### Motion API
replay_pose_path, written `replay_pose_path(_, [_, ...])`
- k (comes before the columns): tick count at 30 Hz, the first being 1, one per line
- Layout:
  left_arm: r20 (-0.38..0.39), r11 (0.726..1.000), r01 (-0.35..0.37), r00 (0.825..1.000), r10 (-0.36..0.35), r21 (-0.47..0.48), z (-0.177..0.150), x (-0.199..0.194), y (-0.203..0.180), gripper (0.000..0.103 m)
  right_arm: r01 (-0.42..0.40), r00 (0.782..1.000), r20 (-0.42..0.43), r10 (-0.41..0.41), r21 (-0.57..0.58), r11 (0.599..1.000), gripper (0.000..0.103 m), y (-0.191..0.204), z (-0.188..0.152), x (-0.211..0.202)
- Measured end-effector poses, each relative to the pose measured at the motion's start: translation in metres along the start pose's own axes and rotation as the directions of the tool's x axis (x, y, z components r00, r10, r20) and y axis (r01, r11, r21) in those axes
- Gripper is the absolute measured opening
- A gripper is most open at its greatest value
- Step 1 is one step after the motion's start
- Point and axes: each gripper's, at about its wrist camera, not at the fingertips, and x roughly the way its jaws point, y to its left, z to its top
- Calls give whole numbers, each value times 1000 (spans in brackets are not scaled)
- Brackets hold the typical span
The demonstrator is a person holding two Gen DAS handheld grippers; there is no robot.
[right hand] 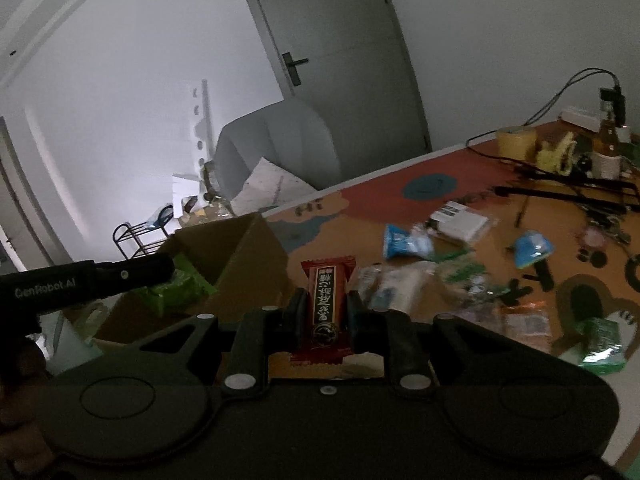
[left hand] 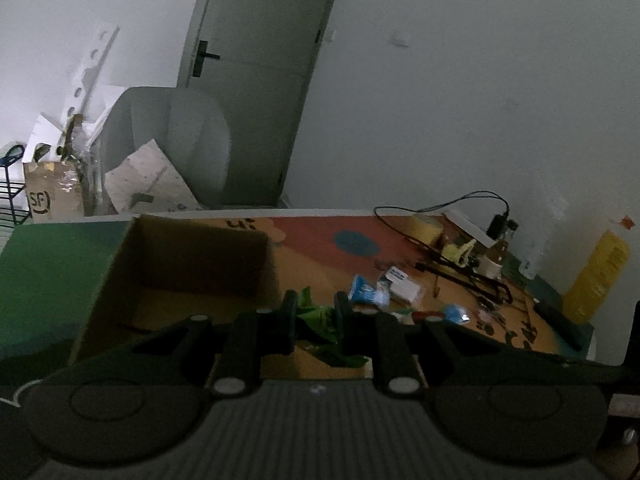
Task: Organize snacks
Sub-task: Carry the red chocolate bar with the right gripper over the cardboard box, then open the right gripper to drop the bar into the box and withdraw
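Fingers of right gripper pinch red snack bar; only left view shows left gripper clamping green packet beside cardboard box.

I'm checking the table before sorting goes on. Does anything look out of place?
Yes: cables, tape and a bottle clutter the far end of the table beside scattered snack packets.

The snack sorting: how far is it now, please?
Early stage. The open brown cardboard box shows no snacks on the part of its floor in view. In hand: the left claw grips a crumpled green wrapper; the right claw grips a red snack bar. Left: blue packets and other wrappers remain scattered on the colourful table mat.
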Motion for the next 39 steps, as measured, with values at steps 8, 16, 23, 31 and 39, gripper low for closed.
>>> replay_pose_path(8, [15,999,-38,999,38,-27,5,-7,29,17,-38,999,-13,38,-22,999,19,27,4,15])
replay_pose_path(16, [10,995,-73,997,73,-69,6,-5,62,17,-70,997,-21,69,-39,997,19,53,7,27])
replay_pose_path(23, [-8,993,-65,998,65,-98,4,0,82,17,-75,997,-24,74,-48,996,19,72,8,39])
replay_pose_path(31, [-17,990,-62,998,60,-124,2,4,99,18,-95,995,-43,92,-69,993,19,93,8,62])
replay_pose_path(39, [10,987,-86,996,88,-135,4,-10,105,52,-177,983,-64,173,-58,983,25,107,11,68])
